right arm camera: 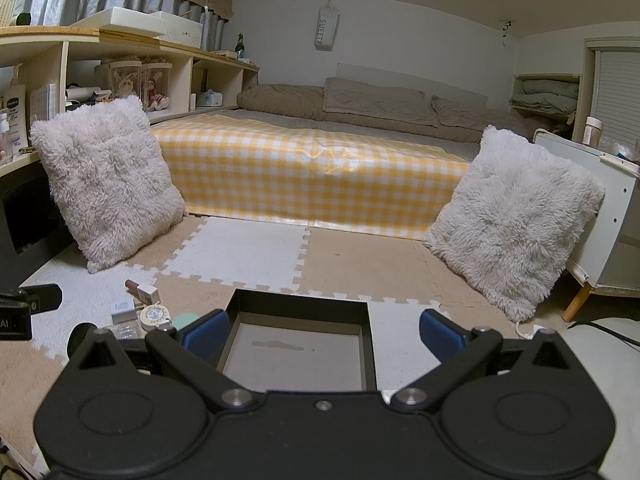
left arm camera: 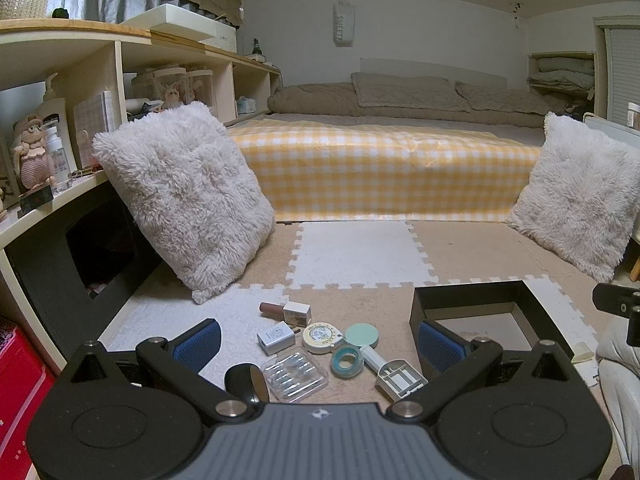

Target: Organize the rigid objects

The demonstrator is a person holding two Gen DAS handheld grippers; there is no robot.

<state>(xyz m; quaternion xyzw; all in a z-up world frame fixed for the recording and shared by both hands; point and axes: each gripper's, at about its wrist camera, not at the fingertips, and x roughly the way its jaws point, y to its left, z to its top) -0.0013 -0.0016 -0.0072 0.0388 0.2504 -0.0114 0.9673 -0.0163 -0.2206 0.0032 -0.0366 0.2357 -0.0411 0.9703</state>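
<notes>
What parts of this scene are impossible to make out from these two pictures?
- Black round object, left wrist view: lower part hidden behind the left gripper.
- Near part of the black box, right wrist view: covered by the right gripper.
- White charger label: print too small to read.
- Clear plastic case: contents indistinct.

Dim, flat indoor light, soft shadows, sharp focus — strong fisheye bending, dark corners.
</notes>
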